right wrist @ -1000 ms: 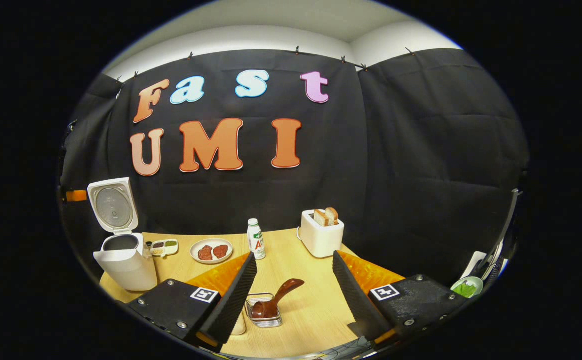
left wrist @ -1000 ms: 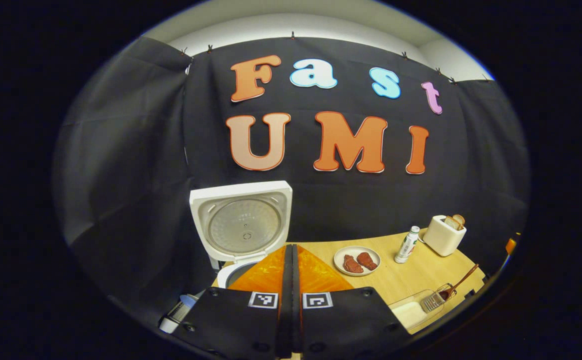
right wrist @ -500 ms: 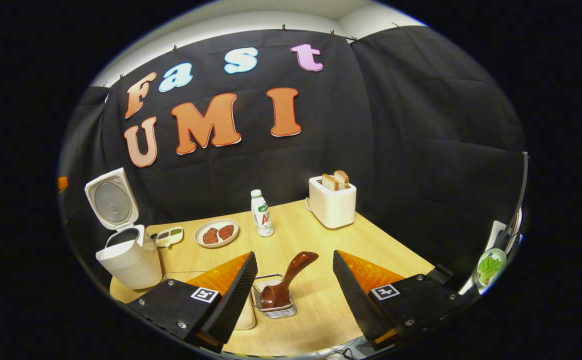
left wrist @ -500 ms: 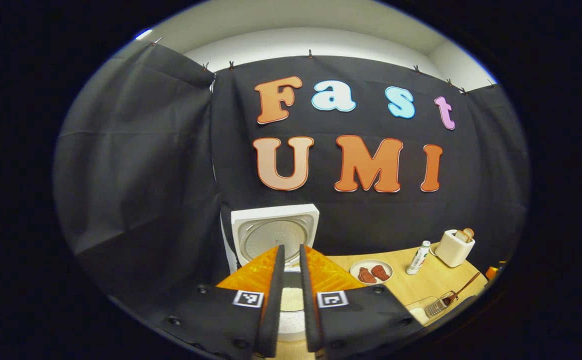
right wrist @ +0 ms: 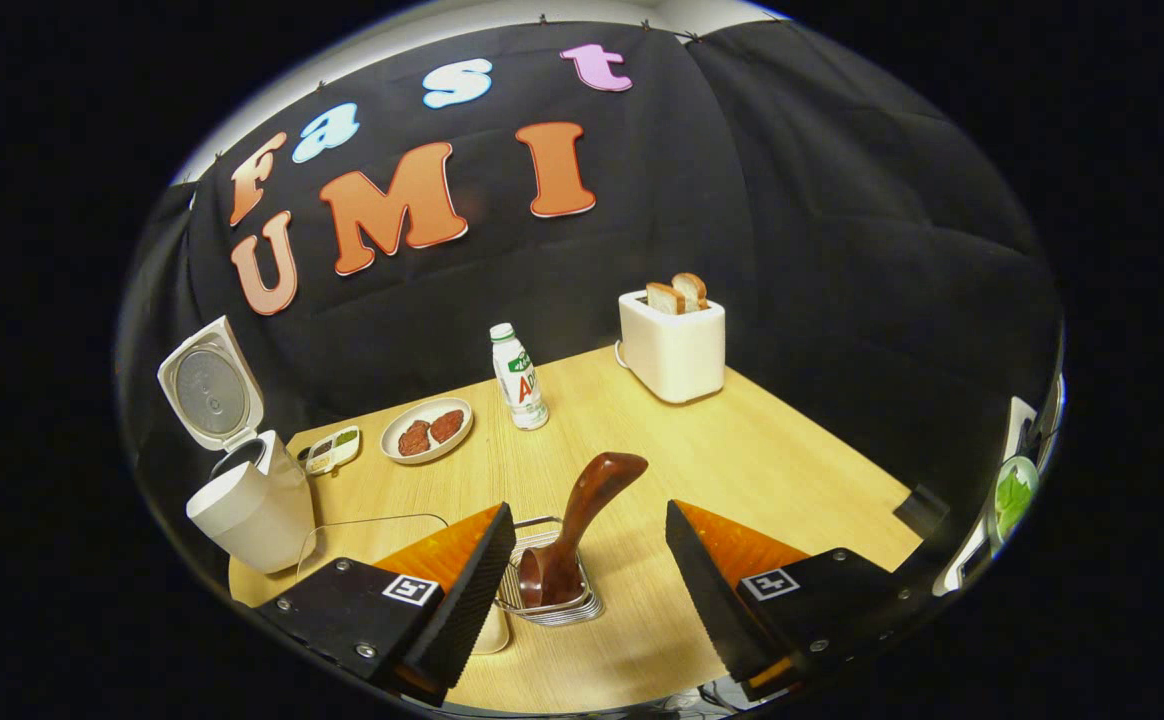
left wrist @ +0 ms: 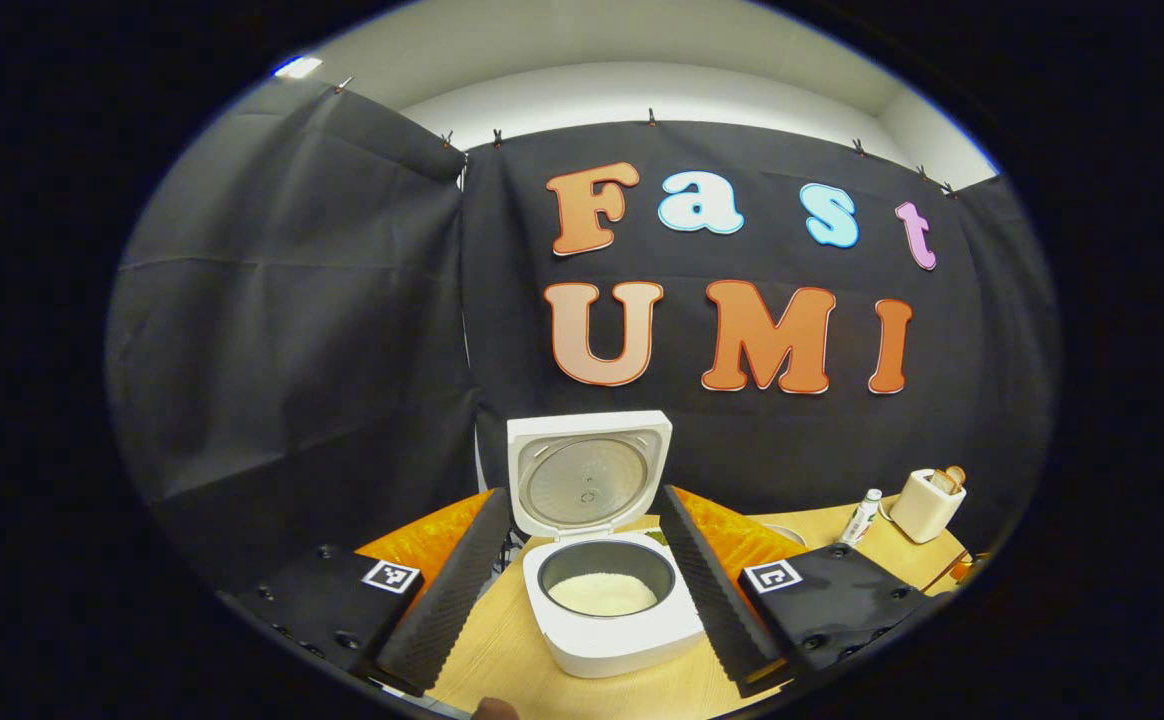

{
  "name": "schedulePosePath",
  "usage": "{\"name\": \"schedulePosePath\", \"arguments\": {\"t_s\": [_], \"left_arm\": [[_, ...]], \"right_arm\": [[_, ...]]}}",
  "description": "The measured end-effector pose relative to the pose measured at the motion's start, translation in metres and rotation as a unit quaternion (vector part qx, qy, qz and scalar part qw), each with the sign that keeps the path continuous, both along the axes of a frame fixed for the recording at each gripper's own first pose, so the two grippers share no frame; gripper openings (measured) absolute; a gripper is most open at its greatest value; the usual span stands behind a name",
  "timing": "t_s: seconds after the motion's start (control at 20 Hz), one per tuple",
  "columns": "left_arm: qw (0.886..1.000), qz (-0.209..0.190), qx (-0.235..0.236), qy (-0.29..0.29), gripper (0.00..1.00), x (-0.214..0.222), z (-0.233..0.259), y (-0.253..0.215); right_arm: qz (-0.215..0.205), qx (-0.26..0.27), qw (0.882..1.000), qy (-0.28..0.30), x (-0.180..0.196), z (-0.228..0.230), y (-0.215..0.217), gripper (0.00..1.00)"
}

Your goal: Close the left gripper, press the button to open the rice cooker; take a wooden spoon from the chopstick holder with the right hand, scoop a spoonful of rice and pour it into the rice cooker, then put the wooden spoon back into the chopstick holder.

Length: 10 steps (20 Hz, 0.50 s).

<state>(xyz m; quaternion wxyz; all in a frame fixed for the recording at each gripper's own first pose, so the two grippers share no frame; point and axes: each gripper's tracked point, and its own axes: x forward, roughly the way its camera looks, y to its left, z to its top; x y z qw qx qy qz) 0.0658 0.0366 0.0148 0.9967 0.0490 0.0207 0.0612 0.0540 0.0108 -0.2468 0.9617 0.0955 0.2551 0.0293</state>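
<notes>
White and with its lid standing upright, the rice cooker [left wrist: 610, 610] sits low in the middle of the left gripper view, framed between the two fingers of the left gripper [left wrist: 582, 570], whose jaws are spread wide and touch nothing. Inside its dark pot lies a layer of rice [left wrist: 602, 594]. Toward the lower right of that view stand a small bottle [left wrist: 861, 517] and a toaster [left wrist: 926, 504] on the wooden table [left wrist: 502, 660].

In the right gripper view, the right gripper [right wrist: 587, 560] also has its jaws wide apart, gripping nothing. Between its fingers, in the lower middle of the frame, the wooden spoon [right wrist: 582, 525] stands tilted in the wire chopstick holder [right wrist: 552, 605], its handle leaning toward the upper right. A clear container [right wrist: 362, 535] lies at the lower left, partly hidden by the gripper. A plate [right wrist: 427, 430] with two dark red pieces and a small divided dish [right wrist: 330, 450] lie left of centre.
</notes>
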Motion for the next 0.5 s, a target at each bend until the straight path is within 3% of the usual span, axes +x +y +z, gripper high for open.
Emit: {"name": "schedulePosePath", "arguments": {"t_s": [0.3,0.5], "left_arm": [[1.000,0.029,0.013,0.002,1.00,-0.009,-0.002,0.014],[0.999,0.044,0.017,0.004,1.00,-0.012,-0.002,0.023]], "right_arm": [[0.014,0.062,0.997,0.037,0.027,-0.031,0.017,0.89],[0.014,0.094,0.995,0.042,0.044,-0.033,0.024,0.70]]}}
